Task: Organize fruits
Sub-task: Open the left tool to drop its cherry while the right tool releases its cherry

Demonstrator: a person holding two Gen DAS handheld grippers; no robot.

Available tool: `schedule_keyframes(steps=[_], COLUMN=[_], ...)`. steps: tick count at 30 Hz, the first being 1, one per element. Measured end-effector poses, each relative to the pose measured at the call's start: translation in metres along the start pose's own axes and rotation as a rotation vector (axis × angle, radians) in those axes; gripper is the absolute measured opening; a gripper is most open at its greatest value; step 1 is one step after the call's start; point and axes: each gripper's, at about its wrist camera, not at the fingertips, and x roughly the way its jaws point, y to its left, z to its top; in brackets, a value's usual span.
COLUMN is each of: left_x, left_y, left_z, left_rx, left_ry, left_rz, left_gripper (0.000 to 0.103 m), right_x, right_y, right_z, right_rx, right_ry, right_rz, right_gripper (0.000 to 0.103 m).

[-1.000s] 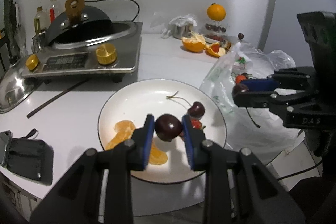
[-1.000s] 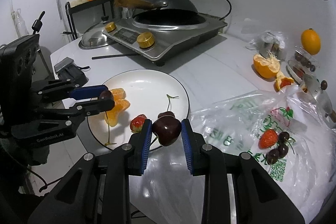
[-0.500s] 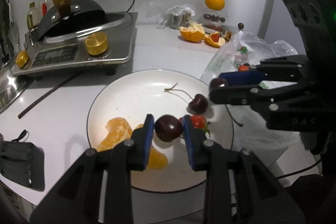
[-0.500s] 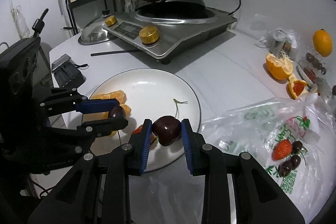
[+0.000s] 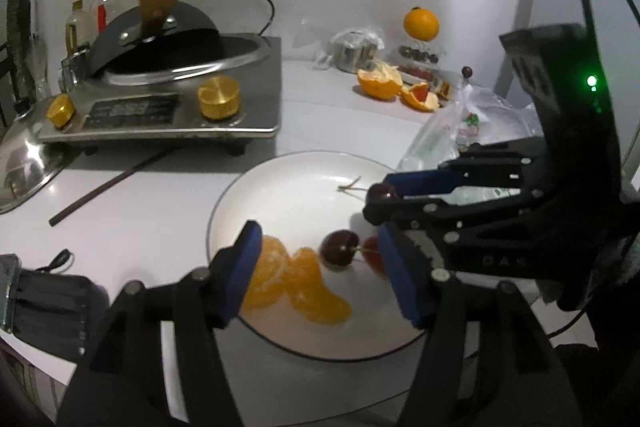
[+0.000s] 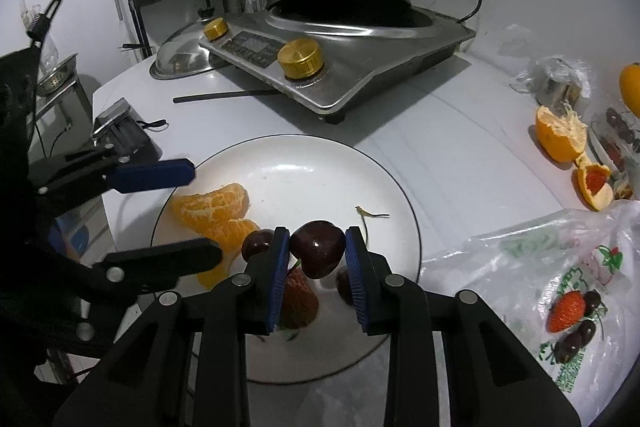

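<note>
A white plate [image 5: 280,195] [image 6: 304,171] holds orange segments [image 5: 296,287] [image 6: 216,211], a strawberry [image 6: 300,291] and cherries. My left gripper [image 5: 320,275] is open over the plate, and a dark cherry [image 5: 339,249] lies on the plate between its fingers. It also shows in the right wrist view [image 6: 258,243]. My right gripper [image 6: 317,253] is shut on another dark cherry [image 6: 318,247] and holds it just above the plate's near side. In the left wrist view that gripper [image 5: 380,201] comes in from the right with its cherry [image 5: 382,192].
An induction cooker [image 6: 340,59] with a wok stands behind the plate. A plastic bag [image 6: 560,267] with a strawberry and cherries lies to the right. Orange peel halves [image 6: 560,135] and a whole orange [image 5: 421,24] sit at the back. A black chopstick [image 6: 224,96] and a black case [image 6: 124,135] lie left.
My left gripper has opened and let its cherry down onto the plate. My right gripper has carried its cherry leftward from the bag to over the plate.
</note>
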Motion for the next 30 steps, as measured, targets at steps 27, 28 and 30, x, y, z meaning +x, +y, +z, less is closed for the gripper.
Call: schedule_keyframes(steps=[27,28,30], left_x=[-0.029,-0.03,-0.032], left_y=[-0.002,-0.004,-0.01], left_z=[-0.005,-0.005,-0.004], left_rx=[-0.048,-0.046,-0.041], left_ry=[-0.023,-0.025,-0.028], left_rz=[0.082,0.083,0.081], left_gripper=[0.07,0.07,0.07], right_x=[-0.041,-0.045,-0.051], right_y=[-0.003,-0.004,-0.006], right_z=[-0.012,-0.014,-0.017], right_rx=[0.037,0.041,0.046], right_ry=[-0.07,-0.073,-0.08], right_rz=[-0.041,-0.044,-0.049], right_gripper=[0.043,0.043,0.043])
